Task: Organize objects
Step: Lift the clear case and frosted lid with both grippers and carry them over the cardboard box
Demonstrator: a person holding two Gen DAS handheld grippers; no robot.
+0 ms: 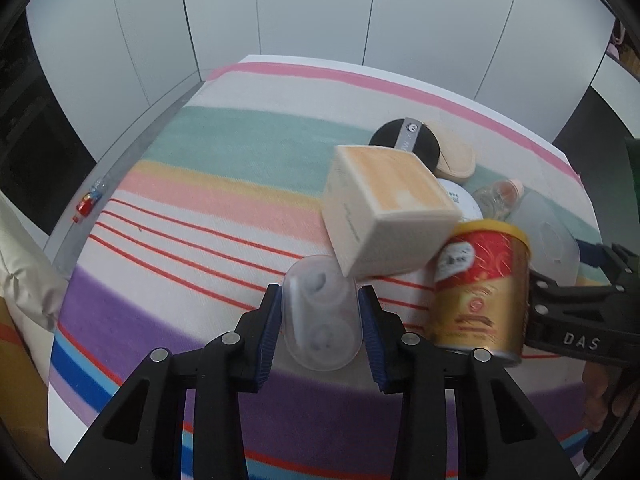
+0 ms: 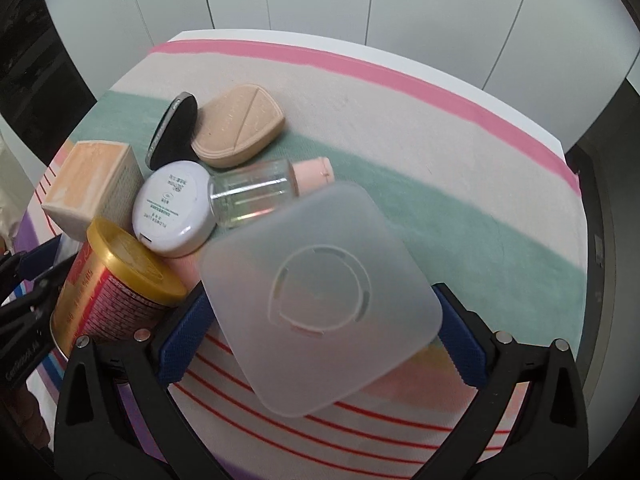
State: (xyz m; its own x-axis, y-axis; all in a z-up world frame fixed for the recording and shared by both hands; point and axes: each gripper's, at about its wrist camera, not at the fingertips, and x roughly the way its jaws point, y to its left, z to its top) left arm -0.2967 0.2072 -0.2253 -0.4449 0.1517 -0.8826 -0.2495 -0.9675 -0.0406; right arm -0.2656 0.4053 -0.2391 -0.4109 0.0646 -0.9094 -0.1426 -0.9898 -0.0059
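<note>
In the left wrist view, the left claw (image 1: 320, 320) is closed around a clear capsule-shaped case (image 1: 320, 318) low over the striped cloth (image 1: 192, 216) on the desk, with a tilted beige box (image 1: 384, 208) just beyond it and a red-and-gold can (image 1: 478, 288) to its right. In the right wrist view, the right claw (image 2: 320, 334) pinches a frosted square lid (image 2: 320, 276) between its blue pads; beyond it lie a glass bottle (image 2: 256, 192), white compact (image 2: 172, 208), tan sponge (image 2: 238, 130) and black puff (image 2: 174, 130), clustered and touching.
</note>
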